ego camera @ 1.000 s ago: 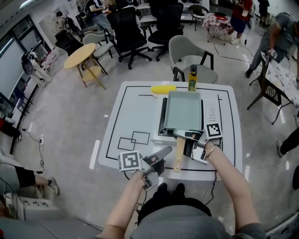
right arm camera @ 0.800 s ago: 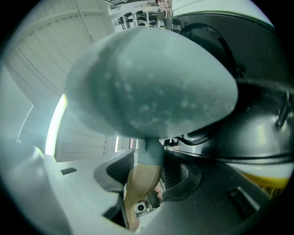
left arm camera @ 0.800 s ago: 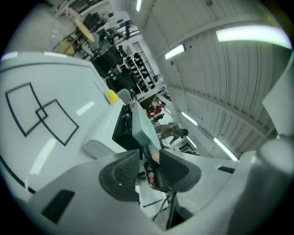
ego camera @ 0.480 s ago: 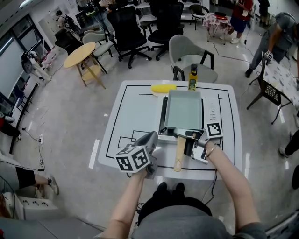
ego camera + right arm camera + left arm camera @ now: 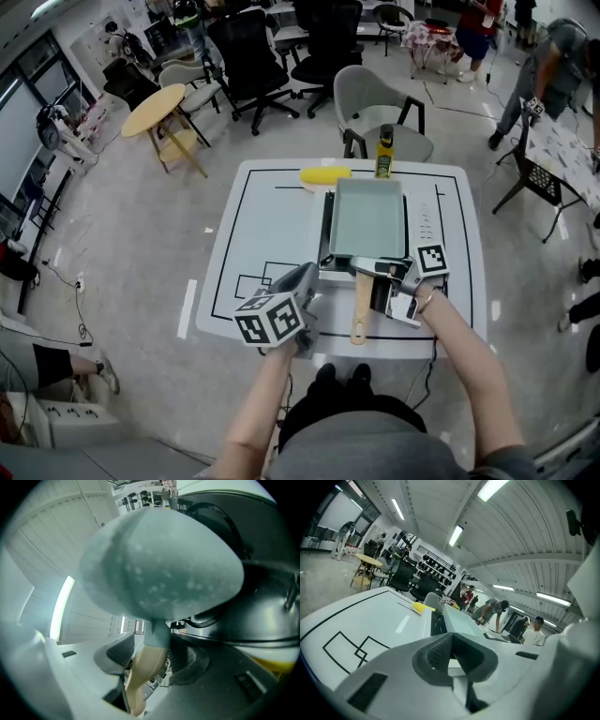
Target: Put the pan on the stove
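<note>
The rectangular grey-green pan [image 5: 368, 220] lies on the black stove [image 5: 324, 246] at the table's right side, its wooden handle [image 5: 360, 309] pointing toward me. My right gripper [image 5: 375, 279] is at the handle's root; its jaws are opening, with the handle [image 5: 145, 672] between the pads and slack beside it. In the right gripper view the pan [image 5: 164, 559] fills the top. My left gripper [image 5: 303, 280] is shut and holds nothing, hovering over the table's front left, left of the stove. Its view looks across the table at the pan [image 5: 459, 620].
A yellow object [image 5: 325, 174] and a yellow bottle [image 5: 384, 155] stand at the table's far edge behind the stove. Black outlined squares [image 5: 262, 281] mark the white table [image 5: 262, 225]. A grey chair [image 5: 375, 103] stands behind the table, with office chairs and people farther off.
My left gripper has shut its jaws and turned over, its marker cube now facing up near the front left. The pan and my right gripper have stayed in place.
</note>
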